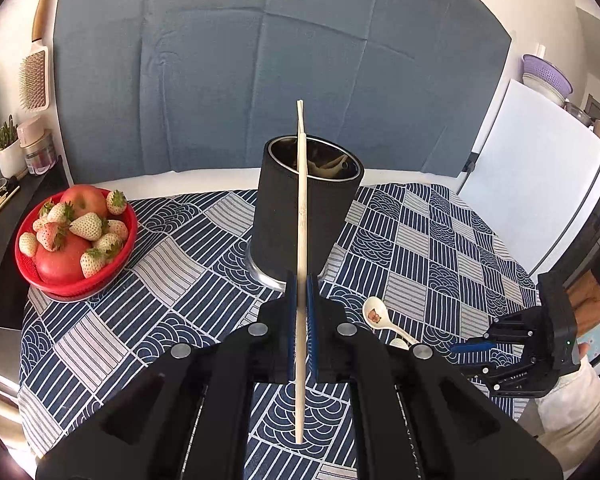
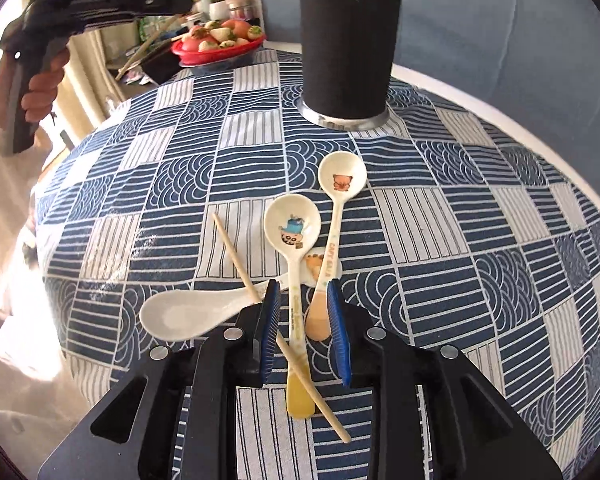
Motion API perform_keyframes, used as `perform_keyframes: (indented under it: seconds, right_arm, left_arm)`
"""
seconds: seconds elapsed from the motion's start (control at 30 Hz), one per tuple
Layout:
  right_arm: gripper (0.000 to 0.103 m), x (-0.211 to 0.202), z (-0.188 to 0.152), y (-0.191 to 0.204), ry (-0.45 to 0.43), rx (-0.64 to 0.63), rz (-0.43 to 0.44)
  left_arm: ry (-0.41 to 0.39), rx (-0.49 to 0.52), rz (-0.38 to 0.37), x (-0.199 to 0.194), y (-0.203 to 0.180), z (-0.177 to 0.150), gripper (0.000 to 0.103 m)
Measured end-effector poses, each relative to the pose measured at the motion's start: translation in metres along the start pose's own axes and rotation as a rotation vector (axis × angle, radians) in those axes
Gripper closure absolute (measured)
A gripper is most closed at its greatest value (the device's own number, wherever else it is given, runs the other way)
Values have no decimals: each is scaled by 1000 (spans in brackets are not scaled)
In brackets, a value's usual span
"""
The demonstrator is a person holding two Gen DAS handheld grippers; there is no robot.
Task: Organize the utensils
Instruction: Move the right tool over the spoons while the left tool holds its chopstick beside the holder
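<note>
My left gripper (image 1: 300, 280) is shut on a pale wooden chopstick (image 1: 301, 200), held nearly upright in front of the black cylindrical utensil holder (image 1: 328, 216), which has utensils inside. On the patterned cloth lie several ceramic spoons: one with a blue cartoon (image 2: 292, 228), one with an orange bear (image 2: 342, 178) and a plain white one (image 2: 172, 316). A second chopstick (image 2: 236, 256) lies across them. My right gripper (image 2: 303, 288) hangs open just above the spoon handles; the blue-cartoon spoon's handle and the chopstick pass between its fingers, untouched by the pads.
A red bowl of strawberries and apples (image 1: 76, 236) sits at the table's left. The round table's blue-and-white tablecloth (image 2: 460, 240) falls away at the edges. A blue cushion backs the table, a white fridge (image 1: 540, 184) stands right, and a cluttered shelf is on the left.
</note>
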State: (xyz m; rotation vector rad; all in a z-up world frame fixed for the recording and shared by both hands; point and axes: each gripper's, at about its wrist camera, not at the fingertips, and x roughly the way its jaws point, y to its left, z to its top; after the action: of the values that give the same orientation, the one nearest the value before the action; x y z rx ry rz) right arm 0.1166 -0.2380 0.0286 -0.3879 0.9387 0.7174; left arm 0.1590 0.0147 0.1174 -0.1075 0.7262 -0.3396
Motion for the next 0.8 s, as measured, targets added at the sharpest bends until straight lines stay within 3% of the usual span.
perform_keyframes:
  seconds: [0.23, 0.4, 0.5, 0.63, 0.8]
  right_arm:
    - [80, 6, -7, 32, 39, -196, -21]
    - [81, 20, -9, 31, 59, -189, -48]
    - [98, 21, -9, 34, 77, -212, -42]
    - [98, 25, -13, 45, 103, -295, -100]
    - [98, 14, -6, 39, 62, -226, -49]
  left_arm:
    - [14, -7, 7, -3, 3, -9, 98]
    - [22, -21, -4, -4, 5, -15, 98]
    - [37, -21, -7, 0, 6, -22, 98]
    - [49, -11, 2, 2, 9, -27, 98]
    - [51, -3, 15, -2, 13, -28, 98]
